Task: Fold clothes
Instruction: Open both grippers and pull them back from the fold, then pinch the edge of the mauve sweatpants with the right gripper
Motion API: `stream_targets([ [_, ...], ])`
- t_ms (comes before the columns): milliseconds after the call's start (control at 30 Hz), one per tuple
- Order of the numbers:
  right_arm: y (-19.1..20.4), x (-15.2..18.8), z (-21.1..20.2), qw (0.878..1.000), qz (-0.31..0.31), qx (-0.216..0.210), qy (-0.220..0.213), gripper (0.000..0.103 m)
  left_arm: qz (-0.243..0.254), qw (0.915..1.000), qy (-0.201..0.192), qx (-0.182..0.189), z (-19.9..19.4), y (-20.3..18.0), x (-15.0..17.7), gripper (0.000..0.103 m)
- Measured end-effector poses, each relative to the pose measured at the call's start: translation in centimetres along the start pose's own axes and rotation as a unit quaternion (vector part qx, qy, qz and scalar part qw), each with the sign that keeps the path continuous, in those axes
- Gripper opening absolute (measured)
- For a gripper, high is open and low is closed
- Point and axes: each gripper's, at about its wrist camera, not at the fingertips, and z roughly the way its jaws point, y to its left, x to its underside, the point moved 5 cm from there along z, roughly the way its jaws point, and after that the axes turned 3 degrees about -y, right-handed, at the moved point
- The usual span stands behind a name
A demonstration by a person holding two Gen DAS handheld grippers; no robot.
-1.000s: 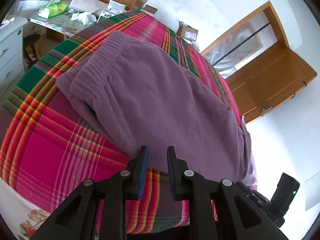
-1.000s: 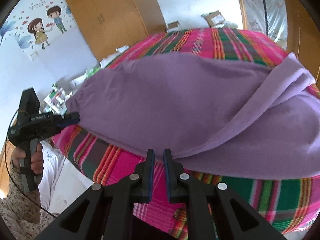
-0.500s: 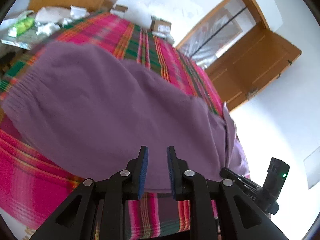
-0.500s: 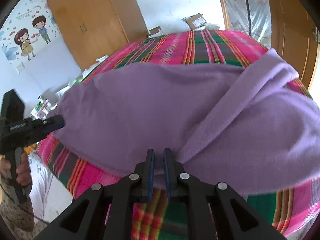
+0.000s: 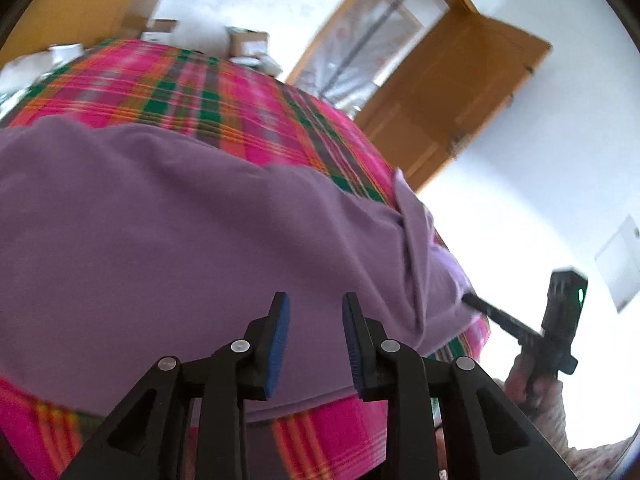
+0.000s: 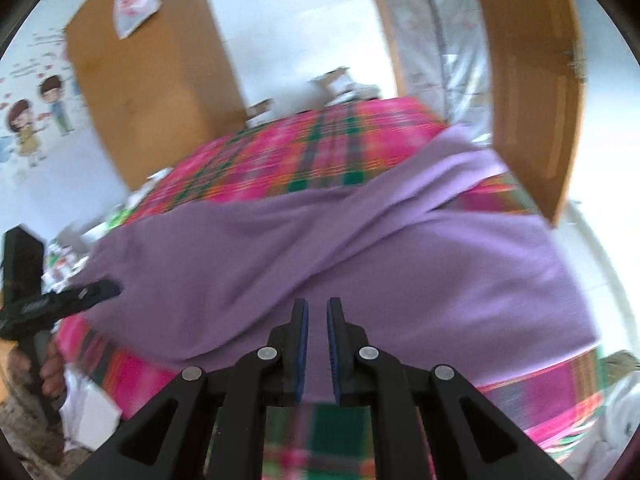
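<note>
A purple knit garment (image 5: 168, 232) lies spread on a bed with a pink, green and orange plaid cover (image 5: 224, 96). It also shows in the right wrist view (image 6: 360, 264), with a sleeve folded diagonally across it (image 6: 420, 184). My left gripper (image 5: 314, 312) is open, with its tips over the garment's near hem, holding nothing. My right gripper (image 6: 317, 312) has a narrow gap between its jaws, with its tips over the near hem and nothing between the pads. Each gripper appears in the other's view, the right one (image 5: 500, 320) and the left one (image 6: 80, 296).
An open wooden door (image 5: 452, 92) stands to the right of the bed. A wooden wardrobe (image 6: 152, 80) stands behind it. Cardboard boxes (image 5: 244, 44) sit at the far end. Clutter (image 6: 64, 248) lies left of the bed.
Both grippers have moved forward and lower, over the garment's near hem. The left view has swung right toward the door. The left jaws have opened a little wider.
</note>
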Motion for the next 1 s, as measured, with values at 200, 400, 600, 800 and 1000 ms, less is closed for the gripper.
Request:
stream_targets([
  [200,-3.0,-3.1,2.1,0.999,0.018,0.036,-0.010,0.014,0.042,0.9981,0.037,0.025,3.3,-3.0,1.1,0.028],
  [400,-4.1,-5.9,5.6,0.999,0.013,0.048,-0.003,0.026,0.067,0.9951,0.063,0.035,6.0,-5.0,1.3,0.028],
  [600,-3.4,-8.4,7.6,0.999,0.006,0.035,0.005,0.041,0.097,0.9909,0.087,0.033,8.1,-6.6,1.8,0.028],
  [800,-3.9,-10.2,10.6,0.998,0.007,0.059,0.029,0.045,0.105,0.9894,0.091,0.044,8.4,-7.2,1.9,0.028],
  [1000,-4.1,-11.5,13.9,0.995,0.010,0.080,0.053,0.045,0.112,0.9881,0.096,0.044,8.8,-7.6,1.9,0.028],
])
